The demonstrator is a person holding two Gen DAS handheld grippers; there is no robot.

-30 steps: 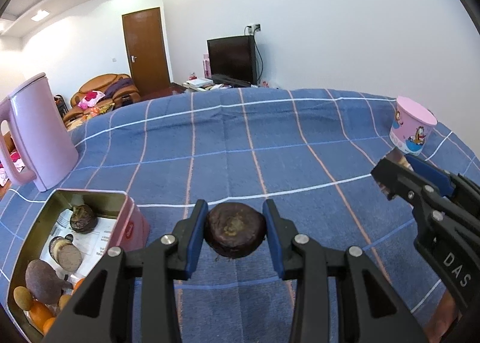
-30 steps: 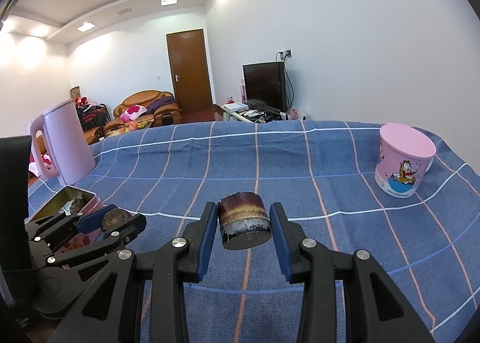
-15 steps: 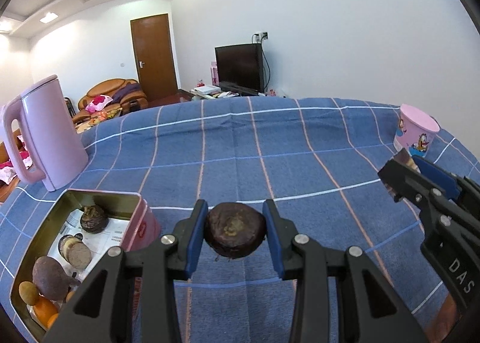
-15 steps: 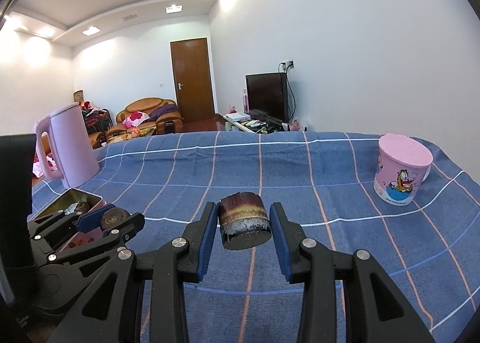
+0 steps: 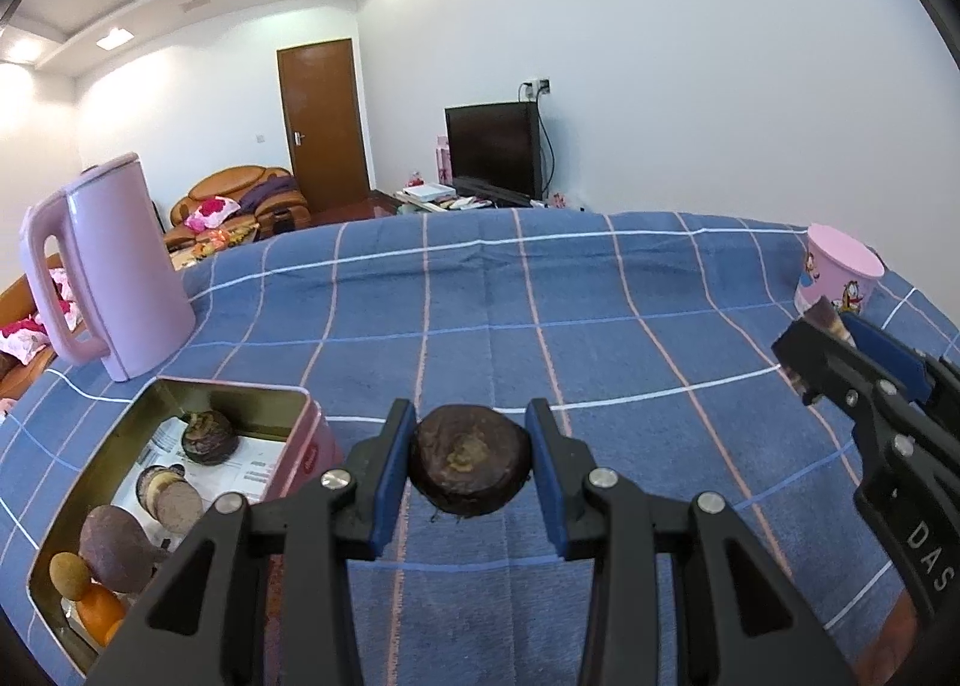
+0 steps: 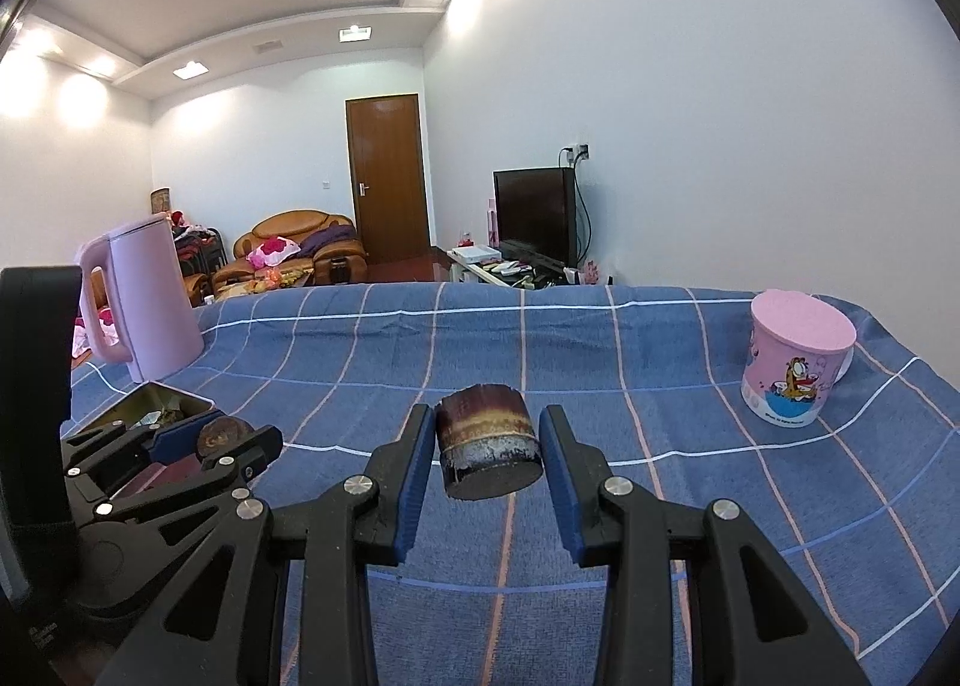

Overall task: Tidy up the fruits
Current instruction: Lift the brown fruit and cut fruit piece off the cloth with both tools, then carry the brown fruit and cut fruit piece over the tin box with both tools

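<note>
My left gripper [image 5: 470, 470] is shut on a dark round water chestnut [image 5: 470, 467] and holds it above the blue checked cloth, just right of the open pink tin [image 5: 300, 446]. The tin holds several fruits [image 5: 114, 548]. My right gripper [image 6: 486, 452] is shut on a dark cylindrical sugarcane piece [image 6: 487, 449], held above the cloth. The left gripper also shows in the right wrist view [image 6: 210, 437] at lower left, next to the tin [image 6: 150, 404]. The right gripper also shows at the right edge of the left wrist view [image 5: 831, 350].
A pink kettle [image 5: 114, 272] stands at the back left of the table, behind the tin. A pink cartoon cup [image 6: 792, 368] with a lid stands at the back right. The blue checked cloth [image 5: 540, 314] covers the table.
Both grippers have tilted up and risen a little, so the table sits lower in both views. Each still holds its piece.
</note>
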